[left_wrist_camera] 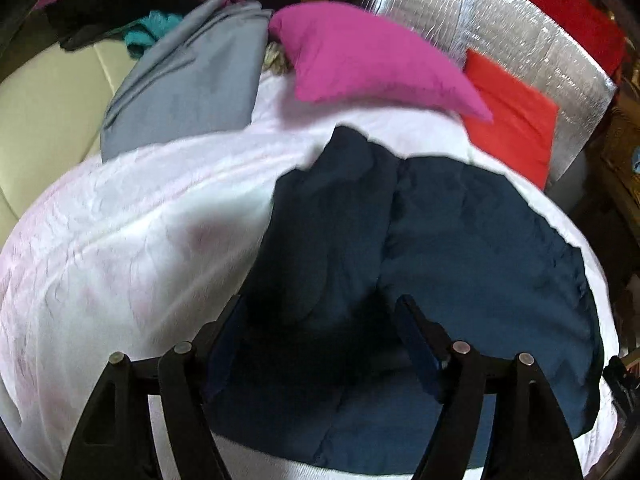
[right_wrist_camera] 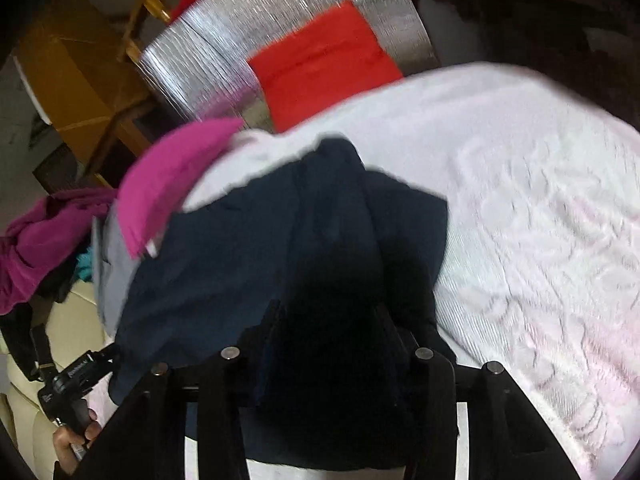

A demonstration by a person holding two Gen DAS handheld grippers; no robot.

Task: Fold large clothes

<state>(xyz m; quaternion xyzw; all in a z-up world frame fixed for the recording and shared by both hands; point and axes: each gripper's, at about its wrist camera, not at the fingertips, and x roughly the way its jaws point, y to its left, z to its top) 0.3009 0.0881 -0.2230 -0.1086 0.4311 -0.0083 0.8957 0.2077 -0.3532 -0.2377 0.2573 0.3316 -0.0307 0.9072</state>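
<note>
A large navy padded garment (left_wrist_camera: 460,248) lies on the white quilted bed cover (left_wrist_camera: 132,240). In the left wrist view my left gripper (left_wrist_camera: 320,312) hangs just above the garment's near part, its jaws wide apart with dark cloth beneath them. In the right wrist view the navy garment (right_wrist_camera: 224,264) bunches up between the jaws of my right gripper (right_wrist_camera: 332,320), which stand close together on a dark fold of it. The left gripper's handle (right_wrist_camera: 76,380) shows at the lower left of that view.
A magenta cloth (left_wrist_camera: 360,56), a grey garment (left_wrist_camera: 192,92) and a red folded cloth (left_wrist_camera: 512,120) lie at the far side of the bed. A silver foil mat (left_wrist_camera: 520,28) sits behind them. A cream sofa (left_wrist_camera: 44,104) is at left. Wooden furniture (right_wrist_camera: 76,68) stands beyond.
</note>
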